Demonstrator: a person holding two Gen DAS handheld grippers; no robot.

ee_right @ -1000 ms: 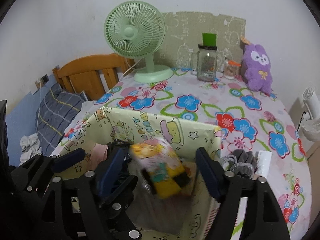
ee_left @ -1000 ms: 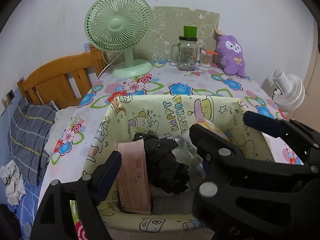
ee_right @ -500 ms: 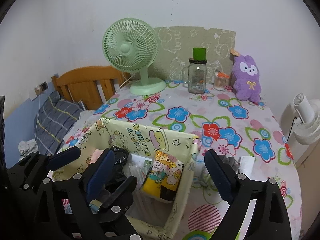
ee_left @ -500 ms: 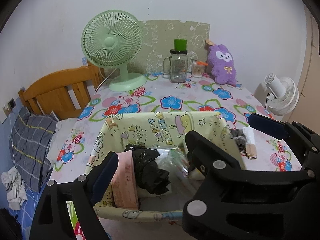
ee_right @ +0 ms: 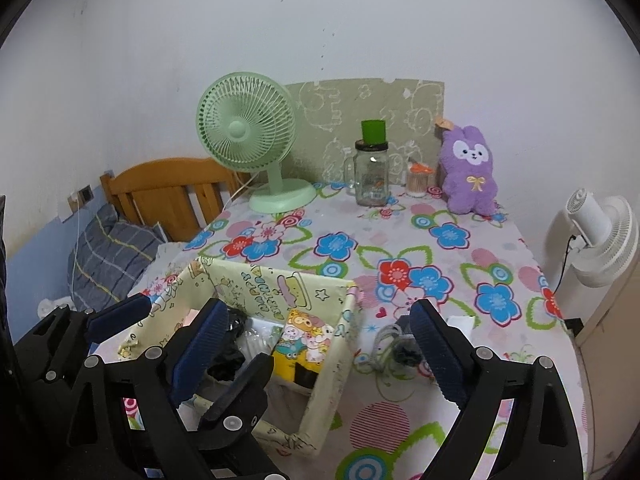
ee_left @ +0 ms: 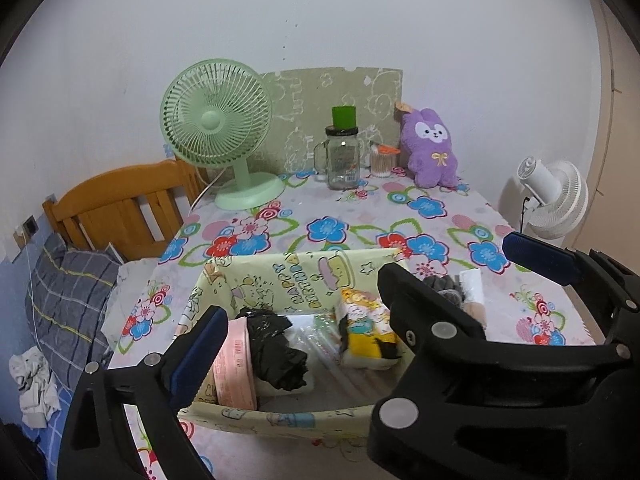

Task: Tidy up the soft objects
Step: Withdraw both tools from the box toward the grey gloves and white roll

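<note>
A pale yellow cartoon-print fabric box [ee_left: 264, 284] [ee_right: 332, 376] stands on the flowered table. Inside lie a yellow cartoon tissue pack [ee_left: 366, 330] [ee_right: 306, 346], a black crumpled bag [ee_left: 276, 350], a pink packet [ee_left: 236, 364] and clear plastic. A grey rolled cloth [ee_right: 394, 346] [ee_left: 444, 288] lies on the table right of the box. My left gripper [ee_left: 360, 308] is open and empty above the box. My right gripper [ee_right: 316, 354] is open and empty, raised over the box's right side.
A green desk fan [ee_right: 250, 140], a glass jar with a green lid [ee_right: 372, 172], a small cup of swabs [ee_right: 416, 180] and a purple plush rabbit [ee_right: 470, 172] stand at the back. A white fan [ee_right: 600, 236] is right of the table. A wooden bed [ee_right: 168, 188] is left.
The yellow tissue pack dropped from between my right fingers into the box. Both grippers have pulled back and up from the box.
</note>
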